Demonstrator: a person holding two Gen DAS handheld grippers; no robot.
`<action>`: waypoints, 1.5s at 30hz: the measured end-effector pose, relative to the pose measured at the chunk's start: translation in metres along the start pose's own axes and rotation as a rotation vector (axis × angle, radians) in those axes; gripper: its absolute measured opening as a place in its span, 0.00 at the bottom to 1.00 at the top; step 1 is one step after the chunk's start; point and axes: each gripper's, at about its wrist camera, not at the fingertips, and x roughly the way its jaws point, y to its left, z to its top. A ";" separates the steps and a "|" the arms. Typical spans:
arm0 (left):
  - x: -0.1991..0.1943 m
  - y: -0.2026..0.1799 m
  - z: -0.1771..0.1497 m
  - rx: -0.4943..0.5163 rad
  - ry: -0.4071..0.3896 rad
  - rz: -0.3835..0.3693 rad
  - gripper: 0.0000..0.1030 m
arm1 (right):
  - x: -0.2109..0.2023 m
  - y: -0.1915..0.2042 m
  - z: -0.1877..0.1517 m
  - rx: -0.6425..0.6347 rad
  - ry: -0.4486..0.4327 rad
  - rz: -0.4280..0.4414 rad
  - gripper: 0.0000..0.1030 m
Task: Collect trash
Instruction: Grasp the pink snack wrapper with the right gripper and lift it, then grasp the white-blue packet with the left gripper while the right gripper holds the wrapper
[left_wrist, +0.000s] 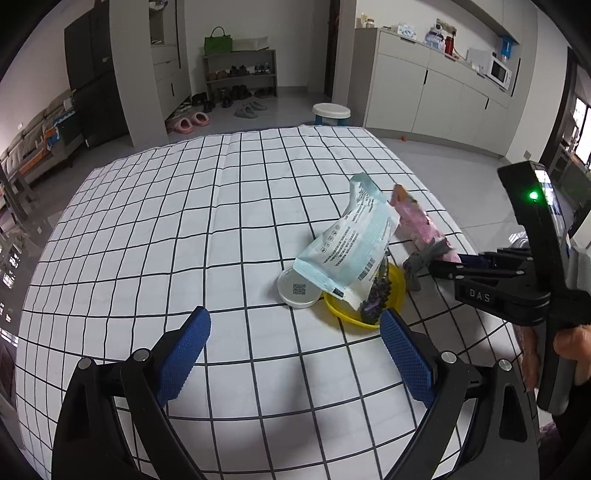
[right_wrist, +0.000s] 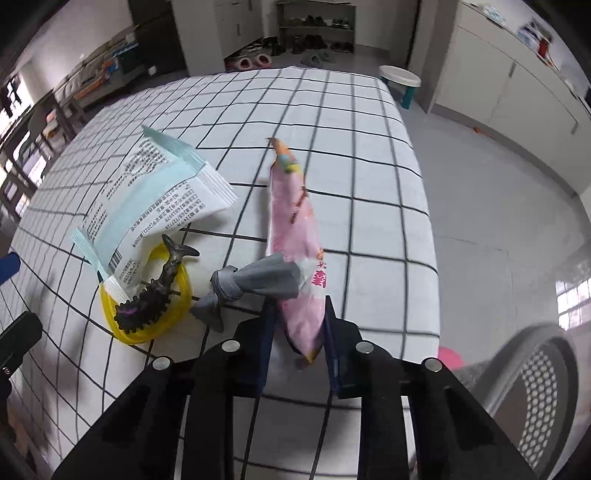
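Pink and glossy, the wrapper (right_wrist: 295, 236) is a long, narrow packet with red print near its lower end and an orange, multicoloured tip at the far end. In the right wrist view its long axis runs almost straight away from the camera, the near end low between the fingers and the far tip raised and leaning over the checked cloth (right_wrist: 332, 122). The right gripper (right_wrist: 298, 332) pinches that near end: both blue pads press its sides, and the packet bulges slightly above them. A grey knotted scrap (right_wrist: 255, 284) lies against the wrapper's left side, just beside the left pad.

From the left wrist view the same wrapper (left_wrist: 417, 218) slants up and to the left from the right gripper (left_wrist: 439, 264), whose black frame enters from the right with a hand (left_wrist: 569, 343) on its handle.

To the left of the wrapper sits a yellow dish (right_wrist: 173, 321) holding a dark spiky toy (right_wrist: 147, 299). A pale blue and white packet (right_wrist: 155, 206) leans across the dish, its printed face upward and its upper end lifted off the cloth. A small round lid (left_wrist: 298, 288) with a code label touches the dish on the side away from the wrapper.

The left gripper (left_wrist: 295, 354) hovers above bare cloth near the dish, its blue pads spread wide with nothing between them.
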 end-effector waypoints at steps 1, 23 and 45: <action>-0.001 -0.001 0.000 -0.002 -0.001 -0.006 0.89 | -0.004 -0.003 -0.002 0.017 -0.009 -0.003 0.20; 0.017 -0.021 0.029 0.018 -0.025 -0.045 0.89 | -0.096 -0.036 -0.062 0.284 -0.184 0.060 0.20; 0.074 -0.044 0.042 0.060 0.014 -0.041 0.70 | -0.089 -0.048 -0.072 0.313 -0.153 0.095 0.20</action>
